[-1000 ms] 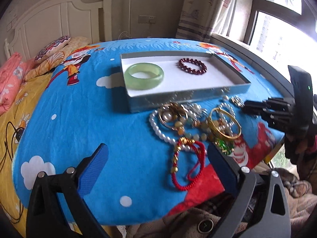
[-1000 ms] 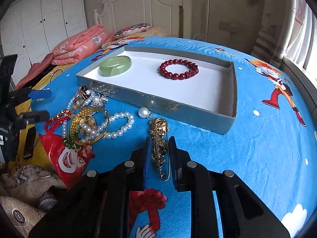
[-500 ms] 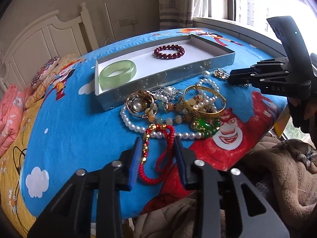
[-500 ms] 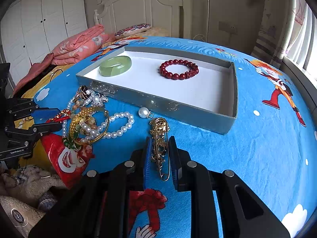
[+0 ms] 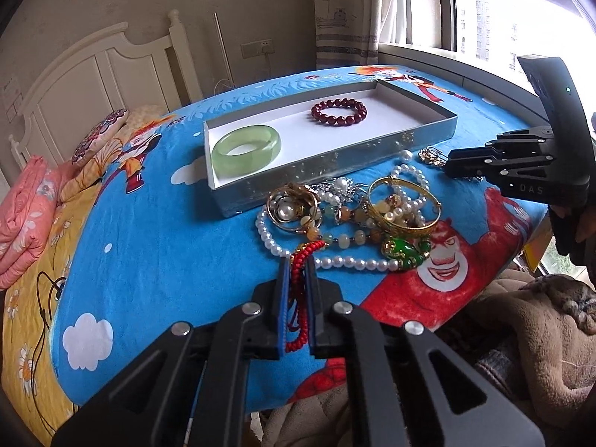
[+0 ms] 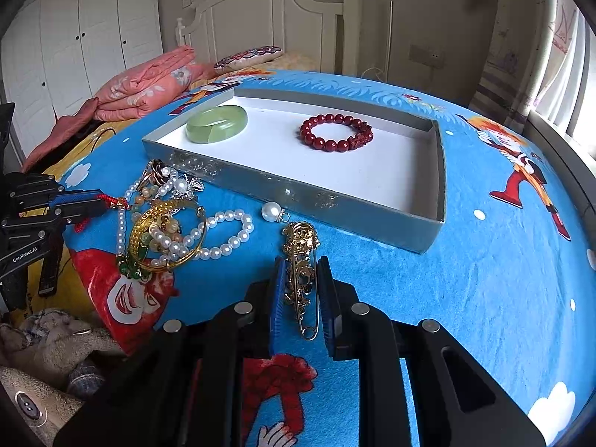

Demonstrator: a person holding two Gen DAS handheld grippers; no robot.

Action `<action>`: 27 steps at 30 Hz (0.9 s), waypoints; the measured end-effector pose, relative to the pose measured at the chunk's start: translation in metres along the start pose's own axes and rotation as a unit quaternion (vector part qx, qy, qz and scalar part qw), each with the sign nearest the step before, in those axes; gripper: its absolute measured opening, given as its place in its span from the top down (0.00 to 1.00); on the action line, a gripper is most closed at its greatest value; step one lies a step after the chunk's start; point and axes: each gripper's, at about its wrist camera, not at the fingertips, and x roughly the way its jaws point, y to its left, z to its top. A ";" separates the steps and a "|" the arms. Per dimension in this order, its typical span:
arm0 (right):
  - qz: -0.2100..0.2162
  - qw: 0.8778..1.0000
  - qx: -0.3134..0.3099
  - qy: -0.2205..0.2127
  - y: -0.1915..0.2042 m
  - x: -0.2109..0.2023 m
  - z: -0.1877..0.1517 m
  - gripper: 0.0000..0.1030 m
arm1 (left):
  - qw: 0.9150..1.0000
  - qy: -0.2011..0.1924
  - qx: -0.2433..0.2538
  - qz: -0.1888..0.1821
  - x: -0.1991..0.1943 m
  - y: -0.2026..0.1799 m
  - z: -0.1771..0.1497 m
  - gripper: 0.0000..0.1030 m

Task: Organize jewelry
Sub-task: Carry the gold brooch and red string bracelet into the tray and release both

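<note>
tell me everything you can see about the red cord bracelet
The red cord bracelet is a loop of braided red cord and small red beads, with gold beads near its far end. It lies on the blue blanket, pinched between the pads of the left tool, whose jaws have just closed. Its far end touches the pearl necklace.

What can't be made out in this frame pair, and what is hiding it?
- Red cord bracelet: left wrist view, its middle is hidden between the left gripper pads.
- Gold brooch: right wrist view, the right gripper flanks it; pad contact unclear.
- Green pendant: right wrist view, mostly under the gold bangle and pearls.
- Person: only a hand at the left wrist view's edge.
</note>
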 end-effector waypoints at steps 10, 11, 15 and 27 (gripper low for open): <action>0.005 1.000 -0.003 -0.014 0.005 -0.006 0.000 0.82 | 1.000 -0.016 -0.011 0.021 -0.009 0.009 0.003 0.95; 0.005 1.000 -0.002 -0.016 0.005 -0.007 0.001 0.82 | 0.999 -0.018 -0.013 0.024 -0.010 0.010 0.004 0.95; 0.004 1.000 0.003 -0.021 0.002 -0.010 0.001 0.82 | 0.999 -0.029 -0.015 0.034 -0.016 0.013 0.006 0.96; 0.004 0.999 0.012 -0.032 -0.001 -0.015 0.003 0.82 | 0.997 -0.056 -0.020 0.047 -0.031 0.025 0.026 0.96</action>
